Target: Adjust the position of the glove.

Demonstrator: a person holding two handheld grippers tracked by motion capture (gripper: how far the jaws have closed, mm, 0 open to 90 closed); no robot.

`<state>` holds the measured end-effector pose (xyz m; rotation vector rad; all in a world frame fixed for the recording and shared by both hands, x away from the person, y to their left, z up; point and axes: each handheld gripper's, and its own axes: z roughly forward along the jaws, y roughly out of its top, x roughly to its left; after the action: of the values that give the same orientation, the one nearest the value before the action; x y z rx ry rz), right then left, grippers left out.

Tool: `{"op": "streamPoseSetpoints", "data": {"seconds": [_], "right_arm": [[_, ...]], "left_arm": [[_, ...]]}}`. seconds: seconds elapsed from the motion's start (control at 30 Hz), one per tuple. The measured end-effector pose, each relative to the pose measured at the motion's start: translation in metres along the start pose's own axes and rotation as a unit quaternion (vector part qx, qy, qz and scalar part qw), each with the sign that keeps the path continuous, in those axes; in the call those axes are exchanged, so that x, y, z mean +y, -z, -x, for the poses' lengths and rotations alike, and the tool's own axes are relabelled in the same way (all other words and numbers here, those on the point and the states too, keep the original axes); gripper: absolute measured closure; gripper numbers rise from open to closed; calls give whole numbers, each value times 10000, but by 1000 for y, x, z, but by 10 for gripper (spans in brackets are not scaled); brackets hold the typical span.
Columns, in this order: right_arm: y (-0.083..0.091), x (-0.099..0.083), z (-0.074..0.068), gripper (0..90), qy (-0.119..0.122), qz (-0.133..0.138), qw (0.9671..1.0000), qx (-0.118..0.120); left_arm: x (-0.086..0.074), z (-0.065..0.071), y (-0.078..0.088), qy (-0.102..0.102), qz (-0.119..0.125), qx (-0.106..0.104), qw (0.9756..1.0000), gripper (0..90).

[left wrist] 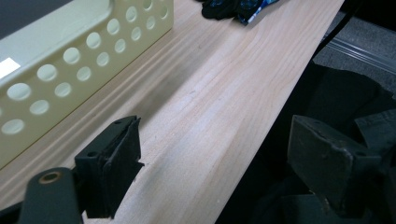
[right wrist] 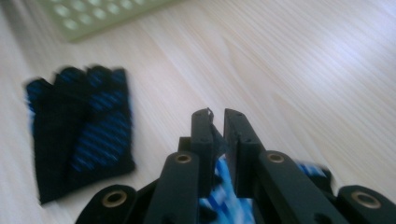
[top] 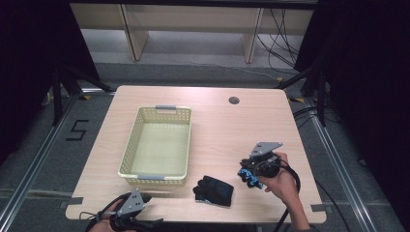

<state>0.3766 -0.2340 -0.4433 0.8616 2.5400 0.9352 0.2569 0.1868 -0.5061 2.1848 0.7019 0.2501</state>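
A black glove with blue stripes (top: 214, 191) lies flat on the wooden table (top: 232, 130) near its front edge, also seen as the glove (right wrist: 77, 140) left of my right jaws and as the glove (left wrist: 224, 8) far off. My right gripper (top: 247, 173) hovers just right of it, shut on a second blue-and-black glove (right wrist: 224, 196) whose fabric bunches between the nearly closed jaws of the right gripper (right wrist: 217, 114). My left gripper (top: 144, 198) rests at the table's front left edge. In its own view the left gripper (left wrist: 215, 126) stands open with nothing between the jaws.
A cream perforated basket (top: 126, 145) with grey handles stands left of centre, holding nothing; its wall (left wrist: 70, 56) runs close beside my left gripper. A round cable hole (top: 234, 100) sits at the table's back right. Cables and frame rails lie on the floor around.
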Motion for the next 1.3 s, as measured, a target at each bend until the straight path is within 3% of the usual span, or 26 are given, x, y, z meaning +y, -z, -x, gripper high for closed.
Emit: {"op": "streamPoseSetpoints", "data": {"seconds": [0.03,0.07,0.1,0.23,0.33,0.37,0.4,0.43,0.57,0.6,0.63,0.67,0.7,0.8,0.83,0.87,0.9,0.93,0.97,1.03,1.07,1.1,1.2,1.23,1.3], "right_arm": [[4,-8,5,884,-184,-2,9996,-224],[4,-8,5,884,-184,-2,9996,-224],[7,-17,11,900,-377,-185,9983,-404],[8,-34,16,900,-652,-381,9953,-599],[11,-39,15,900,-798,-530,9939,-555],[12,-42,15,900,-761,-526,9938,-613],[13,-44,14,900,-799,-574,9932,-619],[16,-49,13,900,-825,-704,9921,-623],[14,-58,5,900,-949,-800,9905,-587],[13,-62,4,900,-863,-843,9911,-567],[12,-65,3,900,-886,-892,9906,-537],[11,-68,2,900,-905,-907,9904,-515],[9,-72,-1,900,-949,-768,9911,-532],[9,-73,-2,900,-932,-756,9919,-427],[5,-73,-4,900,-884,-847,9918,-378],[5,-73,-4,900,-884,-847,9918,-378],[2,-73,-6,900,-901,-801,9920,-363],[0,-72,-7,900,-881,-803,9923,-324],[-4,-69,-10,900,-964,-765,9920,-294],[-5,-68,-10,900,-832,-770,9932,-281],[-7,-67,-10,900,-821,-757,9934,-274],[-12,-63,-13,900,-841,-686,9938,-255],[-17,-56,-12,900,-799,-678,9942,-235],[-22,-53,-13,900,-934,-569,9938,-211],[-30,-42,-9,900,-868,-629,9940,-219]], "left_arm": [[0,1,0,42,-37,33,10000,170],[0,0,1,-38,-83,57,9999,170],[0,1,0,7,-27,57,10000,170],[0,1,1,-6,-57,-7,10000,170],[0,2,1,64,62,13,10000,170],[0,1,3,-62,-51,31,10000,170],[0,2,2,6,-3,-13,10000,170],[1,1,3,-144,3,6,9999,169],[0,3,2,-59,-15,18,10000,169],[0,2,2,-58,-15,22,10000,169],[0,4,1,65,95,-8,9999,169],[0,3,2,8,46,16,10000,169],[0,3,2,20,58,11,10000,169],[0,4,1,42,52,1,10000,169],[1,1,2,-168,-21,11,9999,169],[1,0,3,-222,-70,14,9997,169],[0,3,2,-6,-10,-4,10000,169],[0,3,2,-36,-25,3,10000,169],[0,4,1,72,65,-7,10000,169],[0,3,1,34,44,16,10000,169],[0,2,2,-85,-8,34,10000,169],[0,3,1,1,-23,29,10000,169],[0,2,1,-75,-78,39,9999,169],[0,2,1,-46,-39,-8,10000,169],[0,2,1,-31,-60,27,10000,169]]}}
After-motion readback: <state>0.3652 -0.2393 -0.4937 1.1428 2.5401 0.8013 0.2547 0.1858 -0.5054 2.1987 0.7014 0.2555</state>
